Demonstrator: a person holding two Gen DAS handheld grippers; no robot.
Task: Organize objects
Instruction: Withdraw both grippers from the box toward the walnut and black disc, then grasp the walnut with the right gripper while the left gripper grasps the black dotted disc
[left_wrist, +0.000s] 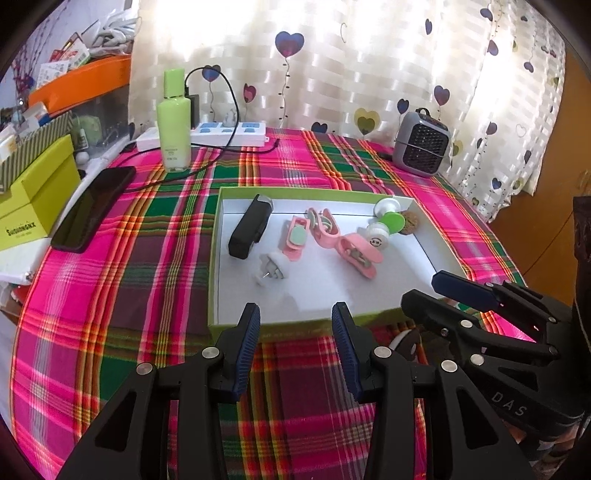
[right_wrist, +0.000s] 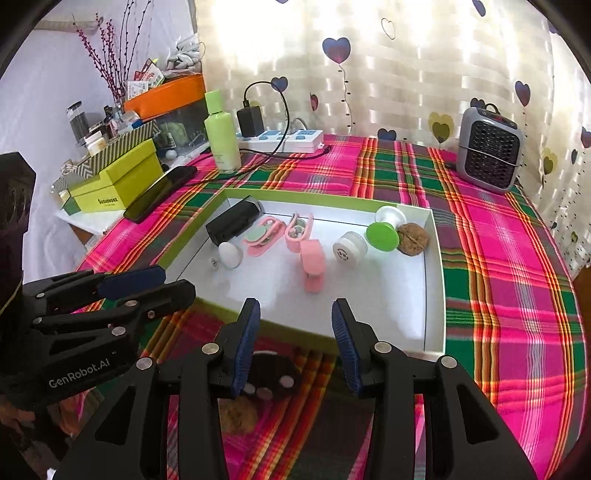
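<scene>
A shallow green-rimmed box (left_wrist: 216, 254) (right_wrist: 437, 280) with a white floor lies on the plaid tablecloth. In it are a black case (left_wrist: 248, 230) (right_wrist: 231, 223), a white plug (left_wrist: 271, 271) (right_wrist: 229, 254), three pink clips (left_wrist: 317, 236) (right_wrist: 295, 240), white and green round pieces (left_wrist: 384, 223) (right_wrist: 382, 230) and a walnut (right_wrist: 413, 239). My left gripper (left_wrist: 295, 321) is open and empty just before the box's near rim. My right gripper (right_wrist: 295, 317) is open and empty at the same rim. Under it on the cloth lie a black object (right_wrist: 271, 376) and a second walnut (right_wrist: 238, 415).
A green bottle (left_wrist: 173, 125) (right_wrist: 221, 136), a power strip with charger (left_wrist: 229, 133) (right_wrist: 280, 138), a black phone (left_wrist: 94, 206) (right_wrist: 162, 192) and a grey heater (left_wrist: 421, 142) (right_wrist: 489, 153) stand beyond the box. Green boxes and clutter (left_wrist: 37, 192) (right_wrist: 114, 177) fill the left side.
</scene>
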